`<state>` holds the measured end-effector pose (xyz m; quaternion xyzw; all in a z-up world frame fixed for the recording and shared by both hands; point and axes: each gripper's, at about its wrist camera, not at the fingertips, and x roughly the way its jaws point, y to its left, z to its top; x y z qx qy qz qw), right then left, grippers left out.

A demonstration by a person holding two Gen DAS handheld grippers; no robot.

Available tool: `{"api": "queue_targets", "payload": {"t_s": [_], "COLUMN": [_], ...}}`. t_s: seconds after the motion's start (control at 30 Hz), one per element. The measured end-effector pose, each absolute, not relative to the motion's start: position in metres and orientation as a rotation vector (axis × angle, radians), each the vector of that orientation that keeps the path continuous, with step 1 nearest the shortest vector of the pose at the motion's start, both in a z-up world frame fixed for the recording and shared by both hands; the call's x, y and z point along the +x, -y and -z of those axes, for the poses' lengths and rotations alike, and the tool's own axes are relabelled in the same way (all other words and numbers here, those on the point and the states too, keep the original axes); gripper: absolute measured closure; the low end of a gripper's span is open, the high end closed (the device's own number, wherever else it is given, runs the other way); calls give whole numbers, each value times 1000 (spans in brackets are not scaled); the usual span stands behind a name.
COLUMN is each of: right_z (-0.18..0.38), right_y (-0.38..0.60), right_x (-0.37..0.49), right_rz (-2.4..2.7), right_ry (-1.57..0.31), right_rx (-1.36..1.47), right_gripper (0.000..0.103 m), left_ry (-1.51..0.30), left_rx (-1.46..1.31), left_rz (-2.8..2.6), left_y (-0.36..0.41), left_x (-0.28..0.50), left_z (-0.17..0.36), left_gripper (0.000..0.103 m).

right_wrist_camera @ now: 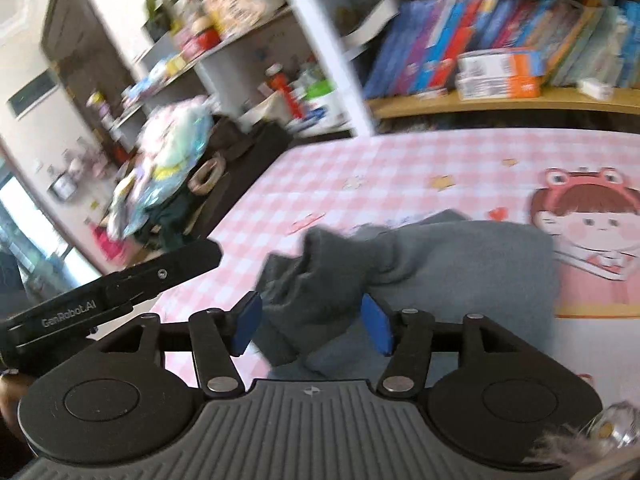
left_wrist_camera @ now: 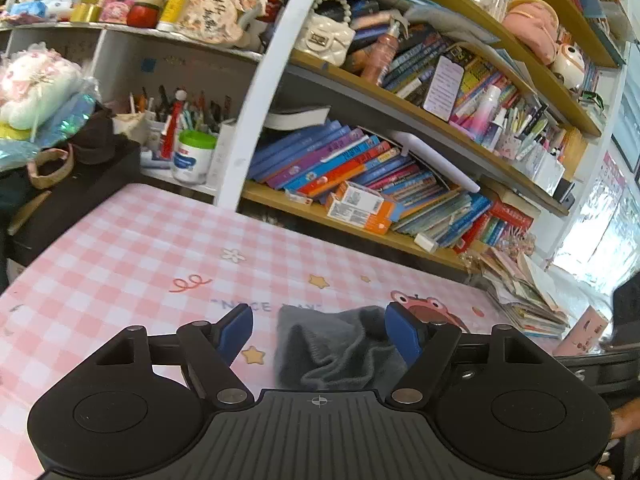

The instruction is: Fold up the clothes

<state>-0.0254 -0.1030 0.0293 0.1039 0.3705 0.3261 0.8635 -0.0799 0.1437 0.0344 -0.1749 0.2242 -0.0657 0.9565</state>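
A grey knitted garment [right_wrist_camera: 460,272] lies on the pink checked tablecloth [right_wrist_camera: 360,168], partly folded flat, with a bunched ribbed end [right_wrist_camera: 320,272] at its left. My right gripper [right_wrist_camera: 313,327] is open. That bunched end lies between its blue pads, which do not press on it. In the left wrist view the same grey garment [left_wrist_camera: 332,344] sits crumpled between the fingers of my left gripper [left_wrist_camera: 319,333], which is open wide. Its left pad stands well clear of the cloth and its right pad is at the cloth's edge.
Crowded bookshelves [left_wrist_camera: 360,168] stand behind the table's far edge. A stack of papers [left_wrist_camera: 524,304] lies at the table's right end. A dark pile with toys [left_wrist_camera: 80,184] borders the left side. The left tool's black body [right_wrist_camera: 132,284] reaches in beside the right gripper.
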Motion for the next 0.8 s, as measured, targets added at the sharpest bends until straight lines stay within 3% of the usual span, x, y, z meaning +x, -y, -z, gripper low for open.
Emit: {"api": "queue_targets", "payload": {"t_s": [0.23, 0.33, 0.4, 0.43, 0.6, 0.67, 0.8], "right_z": [-16, -6, -1, 1, 3, 3, 8], "right_y": [168, 184, 187, 189, 181, 174, 162], "right_x": [-14, -13, -9, -7, -4, -3, -1], "right_rz": [-384, -320, -305, -298, -329, -351, -387], "right_ry": [-798, -820, -838, -847, -861, -873, -914], "right_rx": [329, 349, 357, 361, 336, 318, 280], "right_gripper": [46, 46, 46, 46, 44, 44, 42], "left_ry": [-526, -596, -621, -633, -457, -484, -716], "left_rx": [-79, -39, -58, -69, -454, -515, -562], "left_rz": [234, 244, 266, 278, 291, 204, 97], "left_y": [-94, -88, -89, -90, -147, -166, -184], "left_x": [-45, -28, -23, -21, -42, -42, -29], "left_z": [-27, -15, -13, -12, -38, -27, 41], "left_gripper": [32, 49, 74, 95, 94, 94, 90]}}
